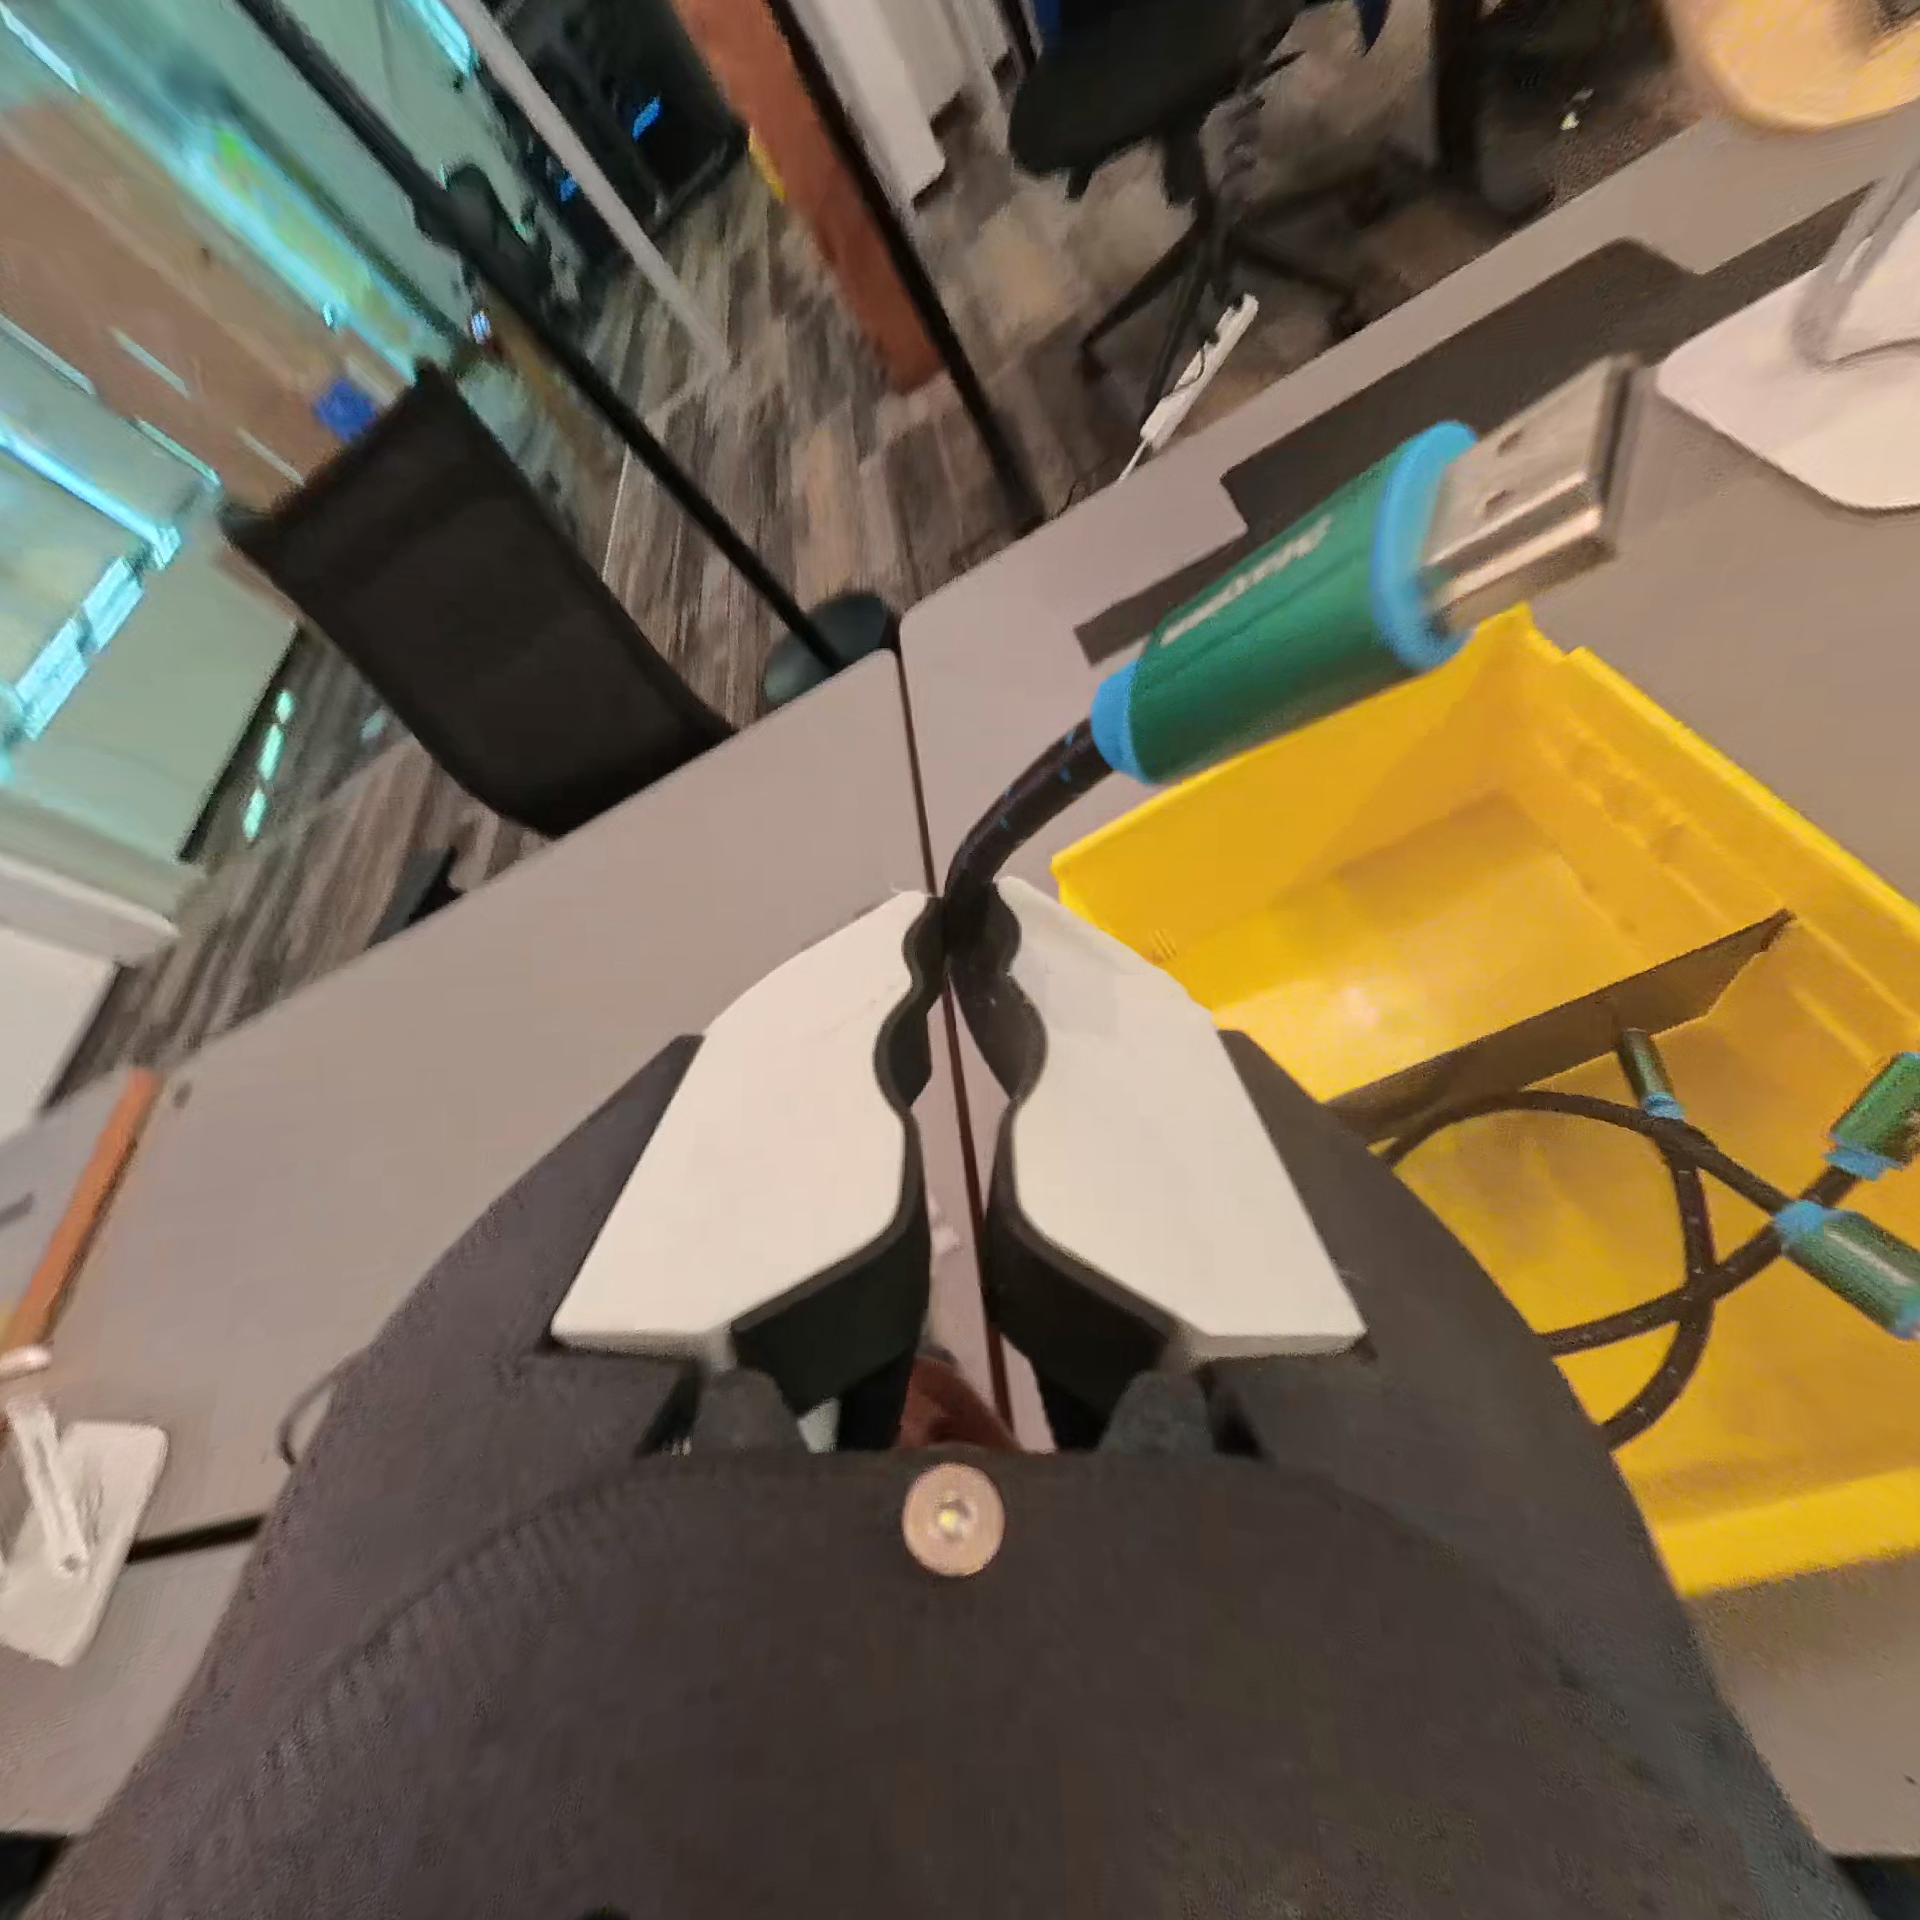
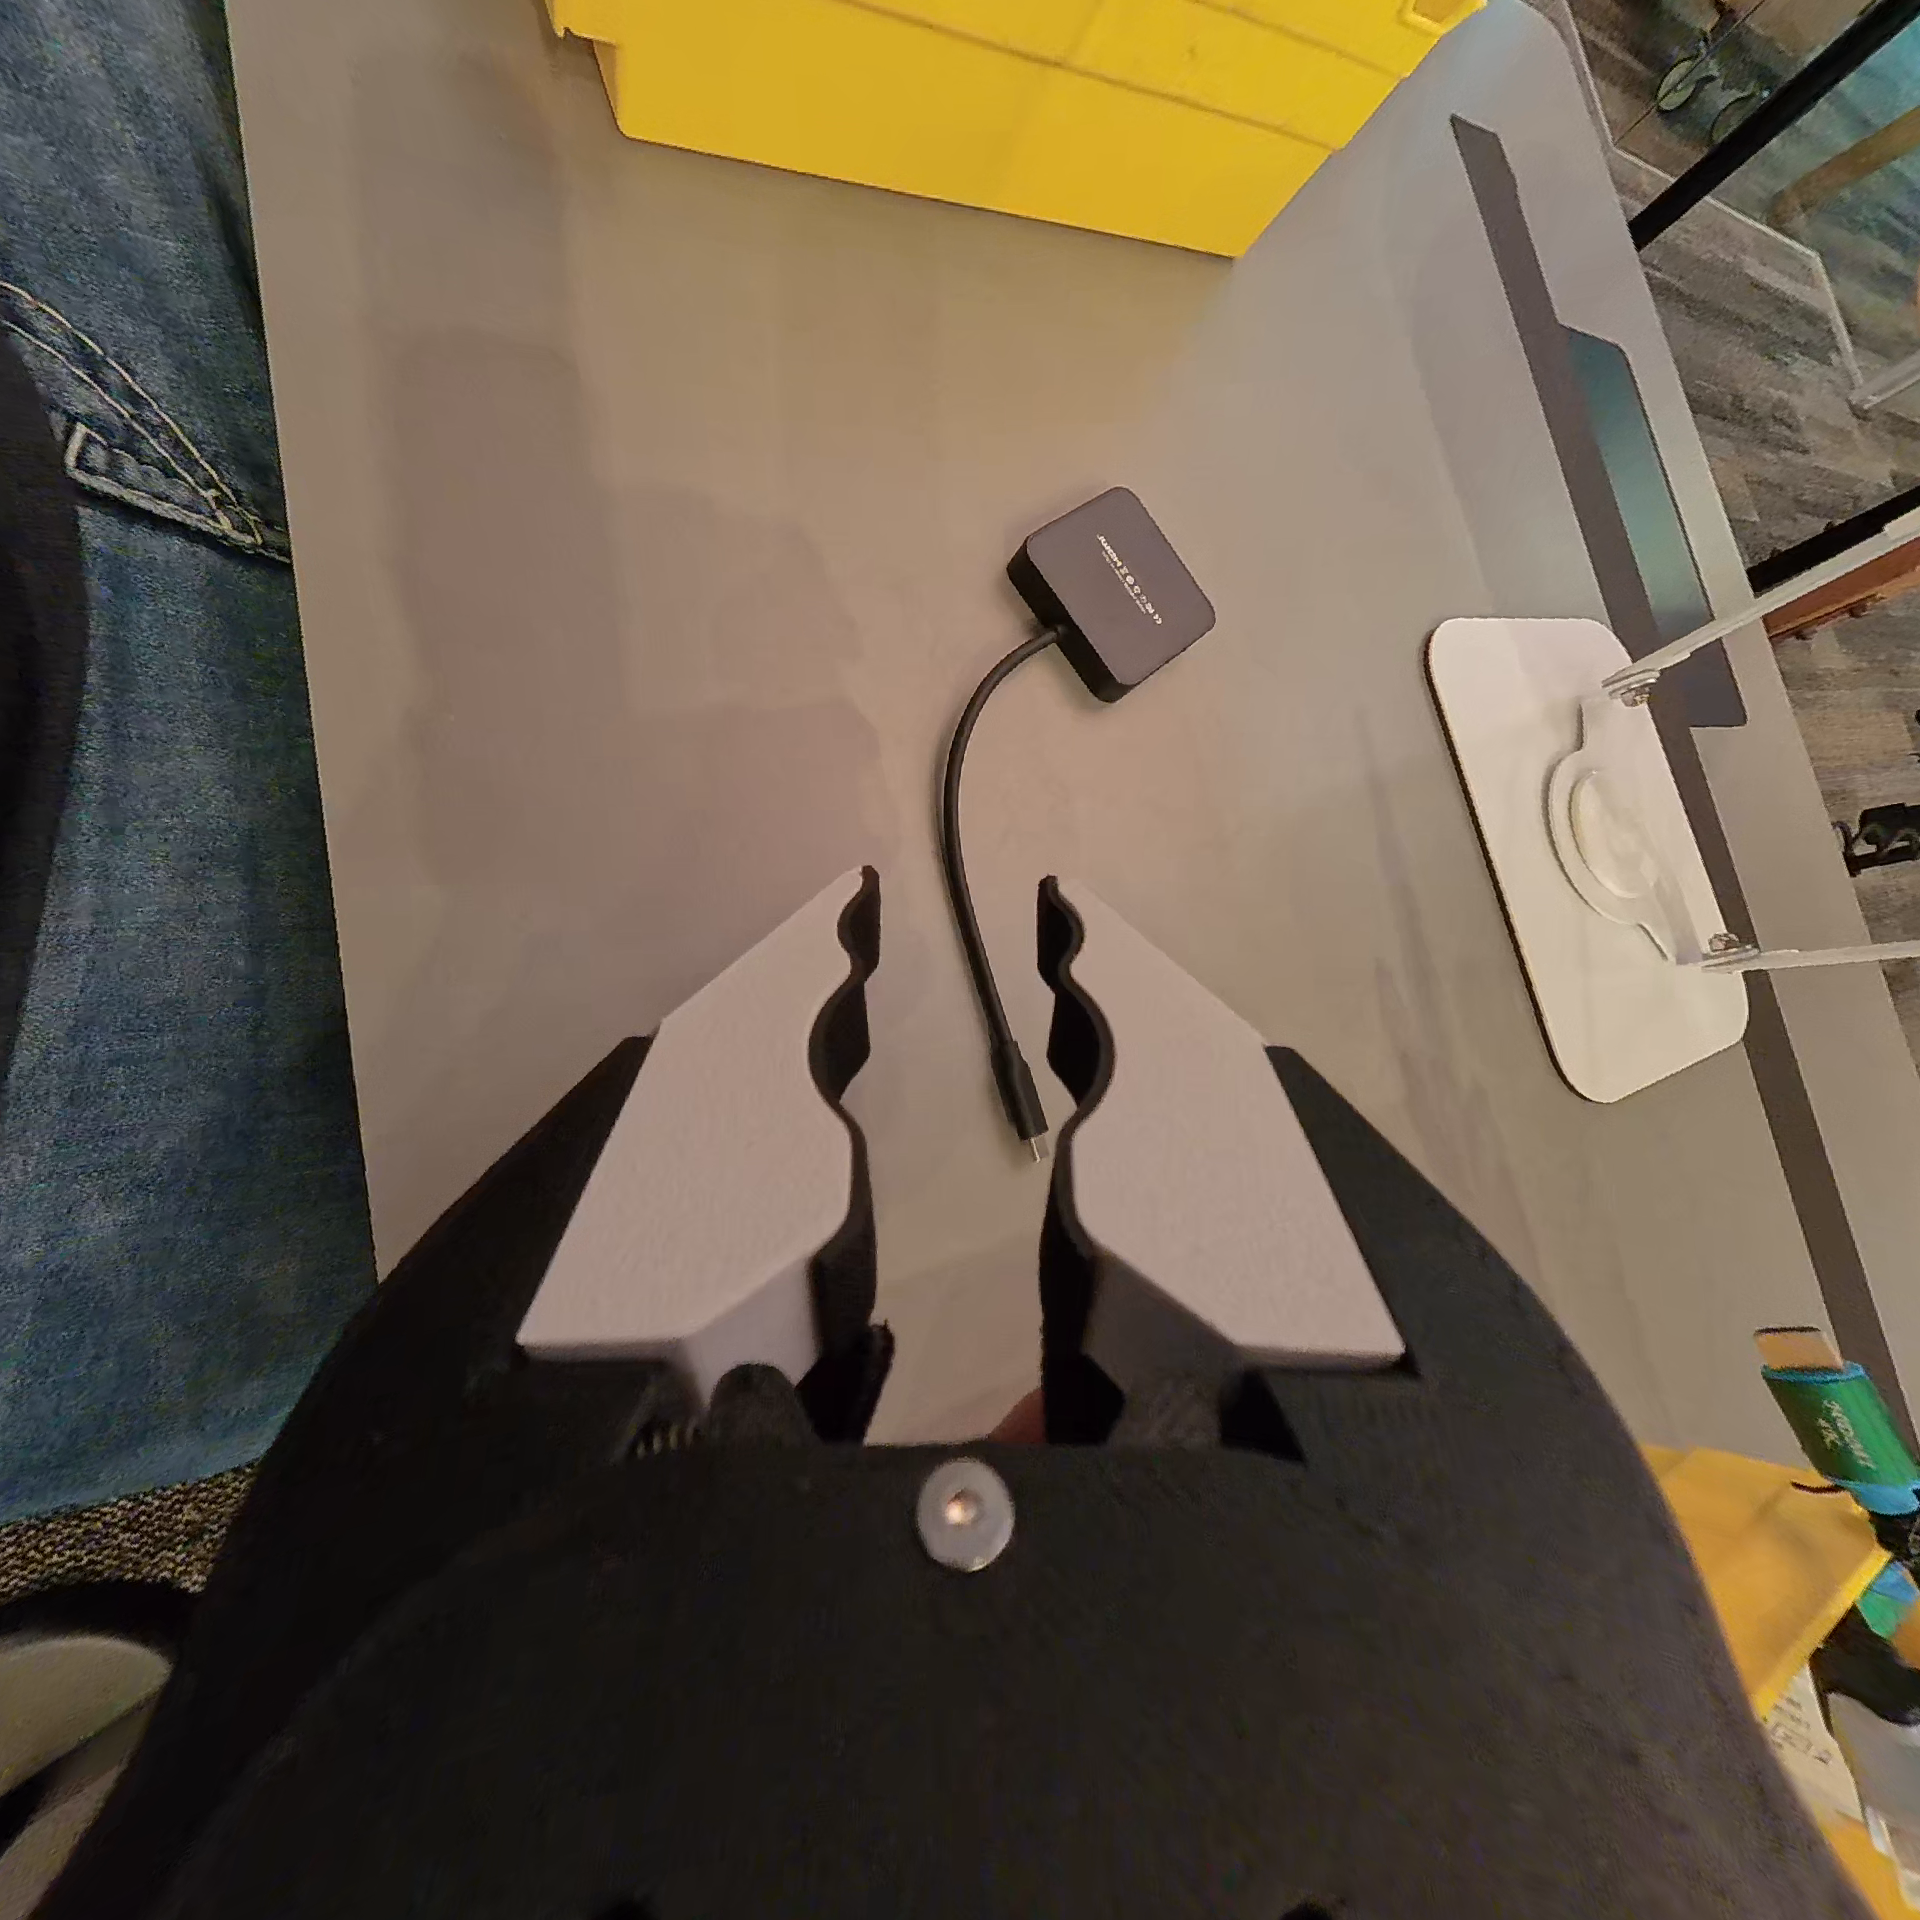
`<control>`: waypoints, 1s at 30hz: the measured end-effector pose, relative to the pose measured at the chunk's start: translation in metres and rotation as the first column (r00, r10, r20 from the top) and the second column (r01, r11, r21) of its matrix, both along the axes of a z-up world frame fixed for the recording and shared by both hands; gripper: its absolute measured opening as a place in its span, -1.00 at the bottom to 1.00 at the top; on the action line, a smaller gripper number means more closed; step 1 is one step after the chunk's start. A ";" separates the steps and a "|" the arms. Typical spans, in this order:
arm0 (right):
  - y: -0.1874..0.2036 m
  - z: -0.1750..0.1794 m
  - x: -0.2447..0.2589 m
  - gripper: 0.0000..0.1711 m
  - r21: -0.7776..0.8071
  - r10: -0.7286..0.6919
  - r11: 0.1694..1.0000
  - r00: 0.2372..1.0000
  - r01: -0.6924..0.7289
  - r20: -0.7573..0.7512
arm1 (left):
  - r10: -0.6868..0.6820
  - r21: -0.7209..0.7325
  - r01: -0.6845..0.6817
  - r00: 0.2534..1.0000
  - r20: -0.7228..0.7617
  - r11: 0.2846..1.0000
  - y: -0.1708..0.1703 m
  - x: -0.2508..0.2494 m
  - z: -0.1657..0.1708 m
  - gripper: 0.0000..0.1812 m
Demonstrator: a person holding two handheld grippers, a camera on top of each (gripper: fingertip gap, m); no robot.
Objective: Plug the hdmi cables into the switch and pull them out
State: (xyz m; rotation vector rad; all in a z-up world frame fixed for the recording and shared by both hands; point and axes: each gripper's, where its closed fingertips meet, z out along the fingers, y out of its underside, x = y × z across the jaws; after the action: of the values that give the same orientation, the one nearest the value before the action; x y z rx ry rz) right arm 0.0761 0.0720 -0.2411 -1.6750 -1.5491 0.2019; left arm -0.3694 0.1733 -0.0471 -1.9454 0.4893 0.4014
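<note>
My left gripper [image 1: 961, 914] is shut on the black braided cord of an HDMI cable, just behind its green and blue plug [image 1: 1288, 623]. The metal connector [image 1: 1517, 509] points up and to the right, in the air over the table. More green-plugged HDMI cables [image 1: 1839, 1257] lie in a yellow bin [image 1: 1558, 831] to the right. In the right wrist view, the switch [image 2: 1112, 592], a small black square box with a short black lead [image 2: 961, 831], lies flat on the grey table. My right gripper [image 2: 958, 883] is open and empty, hovering above the lead's end.
A white stand base [image 2: 1579, 862] with clear arms sits right of the switch; it also shows in the left wrist view [image 1: 1808, 416]. A yellow bin [image 2: 987, 114] lies beyond the switch. A person's jeans [image 2: 135, 727] are at the table's left edge. A green plug [image 2: 1839, 1444] shows at lower right. Across from one pair of fingers to the other is roughly 50 cm. My right tips are roughly 15 cm from the switch [image 2: 1112, 592].
</note>
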 end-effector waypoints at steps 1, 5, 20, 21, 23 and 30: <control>0.000 0.000 0.000 -0.67 -0.001 0.000 1.000 1.000 0.000 -0.002 | 0.018 -0.023 -0.017 0.999 0.026 1.000 -0.001 -0.004 -0.009 -0.94; 0.000 0.000 0.001 -0.67 -0.003 0.001 1.000 1.000 -0.001 0.003 | 0.051 0.003 -0.051 0.996 0.079 0.999 -0.008 -0.013 -0.009 -0.94; -0.001 0.005 -0.003 -0.67 0.009 0.012 1.000 1.000 -0.012 -0.003 | -0.037 0.147 0.018 0.991 0.128 0.989 -0.017 0.011 0.095 -0.94; -0.001 0.005 -0.003 -0.67 0.010 0.012 1.000 1.000 -0.012 -0.001 | -0.040 0.146 0.022 0.992 0.123 0.989 -0.018 0.012 0.096 -0.94; 0.001 0.005 -0.002 -0.67 0.010 0.010 1.000 1.000 -0.010 0.001 | -0.051 0.155 0.032 0.991 0.122 0.987 -0.021 0.016 0.104 -0.94; 0.000 0.005 -0.010 -0.67 0.008 0.019 1.000 1.000 -0.019 0.003 | -0.162 0.091 0.160 0.986 0.022 0.983 -0.016 0.074 0.088 -0.94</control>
State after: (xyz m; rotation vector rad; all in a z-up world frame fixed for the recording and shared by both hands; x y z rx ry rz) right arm 0.0662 0.0721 -0.2366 -1.6550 -1.5664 0.2032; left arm -0.2956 0.1570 0.0411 -1.8086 0.5959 0.2861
